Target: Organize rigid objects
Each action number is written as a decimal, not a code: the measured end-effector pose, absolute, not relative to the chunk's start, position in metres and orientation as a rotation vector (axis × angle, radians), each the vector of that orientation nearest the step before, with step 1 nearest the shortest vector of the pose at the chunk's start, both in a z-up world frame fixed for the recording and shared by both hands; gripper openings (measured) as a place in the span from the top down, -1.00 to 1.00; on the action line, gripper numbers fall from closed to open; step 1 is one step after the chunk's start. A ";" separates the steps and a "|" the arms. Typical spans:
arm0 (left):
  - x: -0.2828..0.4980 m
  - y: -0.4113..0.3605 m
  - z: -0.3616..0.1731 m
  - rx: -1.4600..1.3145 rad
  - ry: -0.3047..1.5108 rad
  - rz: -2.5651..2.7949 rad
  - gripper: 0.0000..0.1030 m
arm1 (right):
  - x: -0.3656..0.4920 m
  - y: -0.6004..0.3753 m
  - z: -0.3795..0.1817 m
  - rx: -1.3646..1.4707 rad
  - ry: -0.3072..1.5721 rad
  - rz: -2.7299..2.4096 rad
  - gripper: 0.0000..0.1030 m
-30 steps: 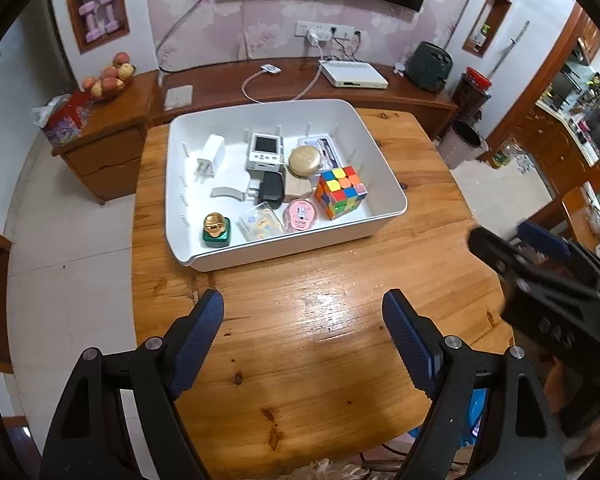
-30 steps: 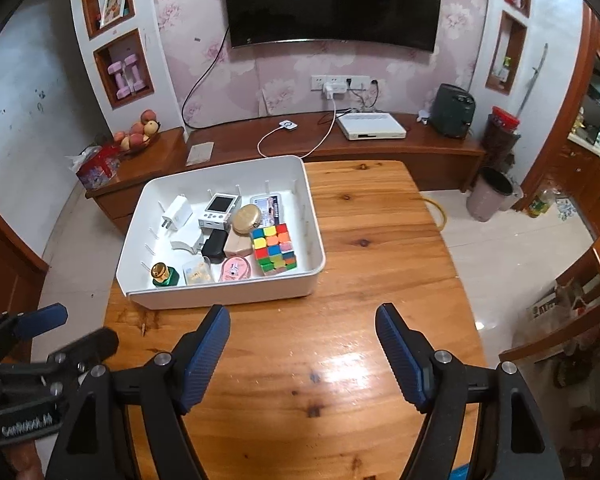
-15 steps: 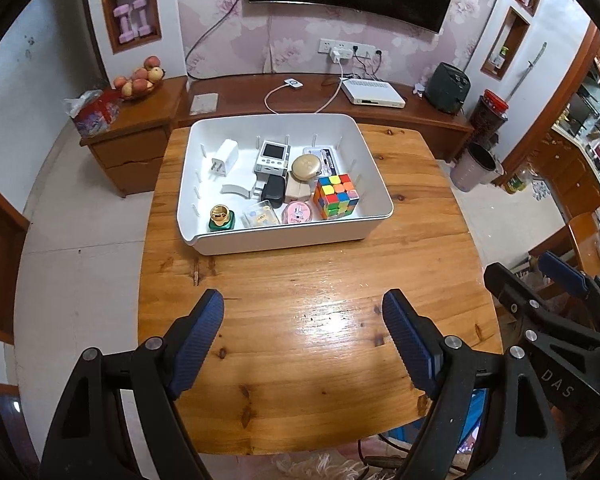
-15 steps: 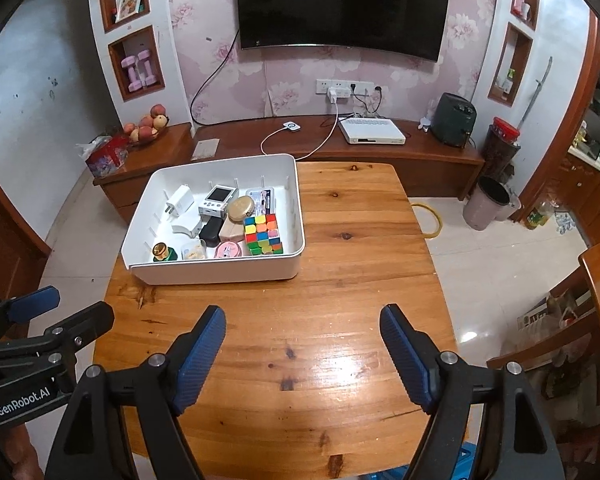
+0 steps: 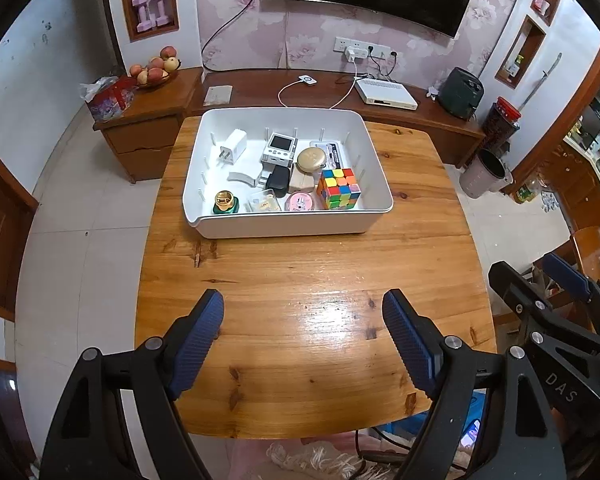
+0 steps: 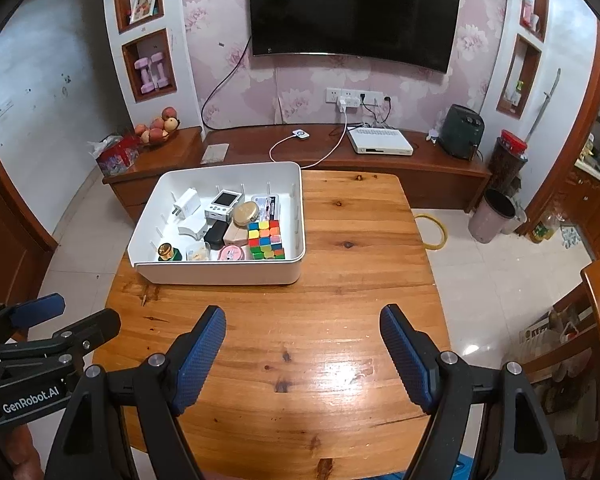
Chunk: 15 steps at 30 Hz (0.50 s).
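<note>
Two handheld tools hang over the near end of a varnished pine tabletop, both with blue-padded fingers spread wide and nothing between them. The left tool faces a white rectangular plastic bin that sits at the far end of the tabletop; the right tool sees the same bin off to its left. Each tool shows at the edge of the other's view.

Inside the bin, a multicoloured puzzle cube stands at the near right corner. Beside it along the near wall lie a round pink tin, a small clear plastic box and a gold-capped green bottle. Behind them are a black oblong case, a beige block with a round tan compact on top, a white curved piece, a white handheld device with a small screen and a white wall charger with its prongs showing. The things crowd the middle and right of the bin, several touching.

Beyond the tabletop runs a dark wooden media console under a wall-mounted black television.
</note>
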<state>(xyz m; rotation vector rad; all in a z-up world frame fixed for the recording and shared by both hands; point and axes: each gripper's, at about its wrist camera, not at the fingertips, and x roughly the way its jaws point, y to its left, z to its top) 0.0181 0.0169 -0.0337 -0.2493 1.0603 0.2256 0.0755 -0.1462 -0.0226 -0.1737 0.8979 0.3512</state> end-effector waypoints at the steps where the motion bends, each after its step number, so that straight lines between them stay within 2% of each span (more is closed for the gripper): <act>1: 0.018 0.018 -0.034 -0.247 1.062 0.224 -0.63 | 0.075 -0.147 -0.022 -0.173 0.895 0.354 -0.55; 15: 0.019 0.013 -0.026 -0.224 1.040 0.233 -0.63 | 0.075 -0.152 -0.016 -0.176 0.867 0.351 -0.56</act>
